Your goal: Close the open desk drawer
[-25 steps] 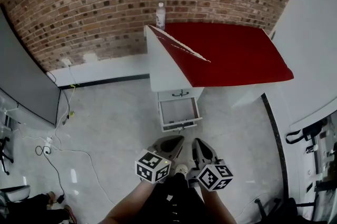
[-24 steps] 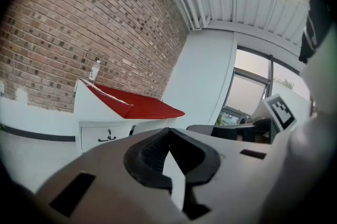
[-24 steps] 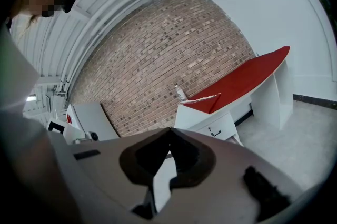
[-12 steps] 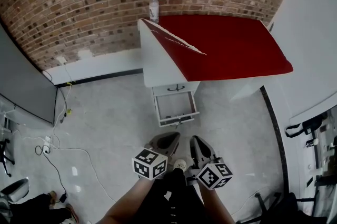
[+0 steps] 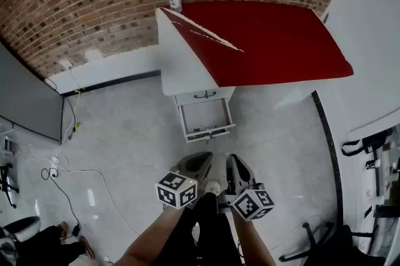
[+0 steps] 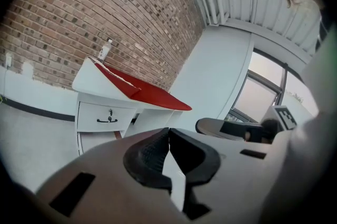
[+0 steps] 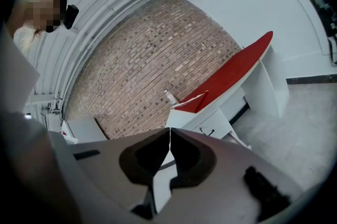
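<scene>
Drawer (image 5: pixel 205 118) is being seen higher in head view than before, open. Left gripper (image 5: pixel 206 160) and right gripper (image 5: pixel 235 162) are being held short of it, fingers shut, empty.

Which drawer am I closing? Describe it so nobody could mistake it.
Find the red-topped white desk standing against the brick wall. Under its left part, facing the camera, two drawers are stacked. Yours is the lower drawer, pulled out so that its inside shows. The upper drawer is shut flush.
</scene>
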`<state>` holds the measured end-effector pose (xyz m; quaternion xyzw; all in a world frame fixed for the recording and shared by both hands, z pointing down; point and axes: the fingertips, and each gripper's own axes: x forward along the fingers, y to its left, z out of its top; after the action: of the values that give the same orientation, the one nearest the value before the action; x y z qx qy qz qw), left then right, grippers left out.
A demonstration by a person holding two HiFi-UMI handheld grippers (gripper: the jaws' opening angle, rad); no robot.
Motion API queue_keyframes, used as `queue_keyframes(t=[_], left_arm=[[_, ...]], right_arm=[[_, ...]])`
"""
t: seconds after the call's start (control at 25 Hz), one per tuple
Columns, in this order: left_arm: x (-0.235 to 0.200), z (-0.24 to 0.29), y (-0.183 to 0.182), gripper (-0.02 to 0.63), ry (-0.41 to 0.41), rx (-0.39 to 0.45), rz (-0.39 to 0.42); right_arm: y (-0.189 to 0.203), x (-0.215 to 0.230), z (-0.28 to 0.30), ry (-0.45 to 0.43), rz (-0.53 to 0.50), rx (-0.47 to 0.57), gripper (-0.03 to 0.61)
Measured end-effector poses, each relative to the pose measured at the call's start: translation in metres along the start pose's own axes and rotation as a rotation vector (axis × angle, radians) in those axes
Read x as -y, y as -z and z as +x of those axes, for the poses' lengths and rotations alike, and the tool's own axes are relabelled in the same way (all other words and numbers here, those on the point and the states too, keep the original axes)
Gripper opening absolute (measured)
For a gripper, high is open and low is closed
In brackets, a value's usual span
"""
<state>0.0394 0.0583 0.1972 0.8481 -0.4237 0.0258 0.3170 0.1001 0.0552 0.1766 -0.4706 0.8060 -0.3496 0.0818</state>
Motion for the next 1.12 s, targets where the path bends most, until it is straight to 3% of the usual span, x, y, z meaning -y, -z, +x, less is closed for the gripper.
queue_keyframes(t=[0.64, 0.88, 1.12], left_arm=[[-0.067, 0.049, 0.045, 0.011, -0.030, -0.016, -0.083], [-0.084, 0.070, 0.067, 0.011, -0.027, -0.036, -0.070], [-0.111, 0.089, 0.089, 0.011, -0.051, -0.014, -0.116]], right_arm=[[0.049, 0.082, 0.056, 0.060, 0.035, -0.079, 0.012], [0.073, 0.104, 0.071, 0.037, 0.074, -0.107, 0.012], [0.099, 0.131, 0.085, 0.009, 0.077, -0.149, 0.012]])
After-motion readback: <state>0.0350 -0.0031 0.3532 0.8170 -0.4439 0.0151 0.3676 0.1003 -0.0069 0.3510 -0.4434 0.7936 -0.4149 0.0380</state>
